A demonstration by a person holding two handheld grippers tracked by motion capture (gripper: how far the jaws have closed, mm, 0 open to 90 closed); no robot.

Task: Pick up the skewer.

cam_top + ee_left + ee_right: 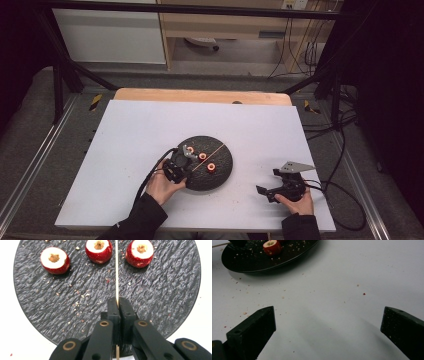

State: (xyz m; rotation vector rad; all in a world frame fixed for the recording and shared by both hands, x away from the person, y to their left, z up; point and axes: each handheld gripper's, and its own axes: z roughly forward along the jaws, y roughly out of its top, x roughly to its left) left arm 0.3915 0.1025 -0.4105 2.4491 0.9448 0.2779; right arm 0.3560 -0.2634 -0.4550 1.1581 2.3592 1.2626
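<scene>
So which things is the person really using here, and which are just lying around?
In use: left gripper, shut on the wooden skewer; three cored red fruits; black round plate.

Lying about: right gripper, open above the white table; crumbs.

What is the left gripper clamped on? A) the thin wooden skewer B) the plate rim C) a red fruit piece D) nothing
A: in the left gripper view the left gripper has its jaws shut on the skewer, which lies across the dark plate.

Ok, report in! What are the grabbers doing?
Left gripper shut on wooden skewer, over black plate. Right gripper open, idle. Three cored red fruits ahead, nothing blocking.
</scene>
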